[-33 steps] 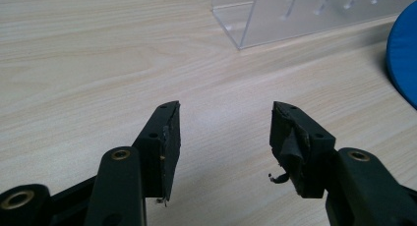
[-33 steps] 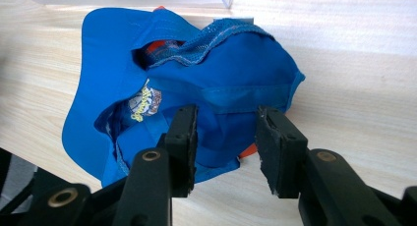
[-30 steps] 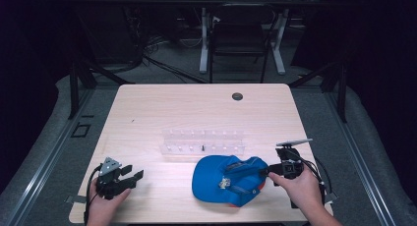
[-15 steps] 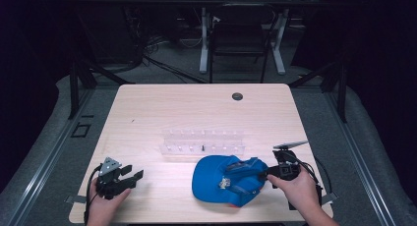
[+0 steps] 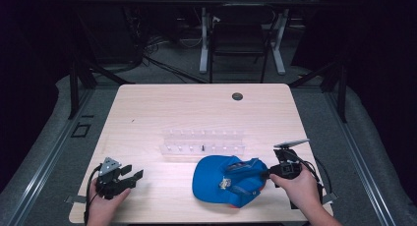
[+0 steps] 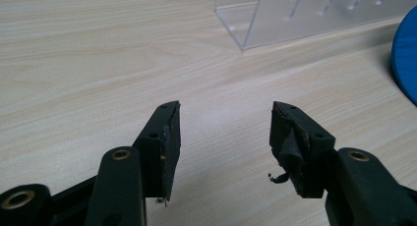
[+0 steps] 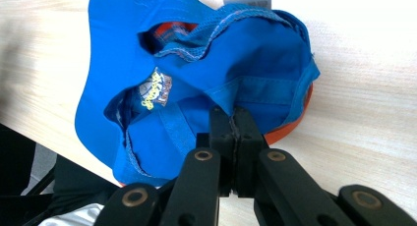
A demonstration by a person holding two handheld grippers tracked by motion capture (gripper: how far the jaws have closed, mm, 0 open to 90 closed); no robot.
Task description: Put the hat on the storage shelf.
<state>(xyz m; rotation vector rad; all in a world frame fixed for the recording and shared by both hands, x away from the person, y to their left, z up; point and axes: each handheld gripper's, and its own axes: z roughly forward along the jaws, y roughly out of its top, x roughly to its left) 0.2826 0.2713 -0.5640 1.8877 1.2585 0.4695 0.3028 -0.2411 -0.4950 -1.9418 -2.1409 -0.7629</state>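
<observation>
Tabletop unchanged: right gripper [image 5: 267, 174] still pinches blue cap [image 5: 223, 179]; left gripper [image 5: 132, 177] jaws spread.

High view: fixed above the near edge, facing forward and down, far enough to take in the whole table [image 5: 196, 108] with dark floor around it. Left gripper view: low and close over the tabletop [image 6: 98, 64], looking along its jaws; clear rack [image 6: 314, 12] at upper right of frame, blue cap [image 6: 405, 59] at right edge. Right gripper view: very close, angled down on the cap [image 7: 196, 83] at frame centre. All three views share the cap [image 5: 228, 179]; high and left views also share the rack [image 5: 204, 141].
</observation>
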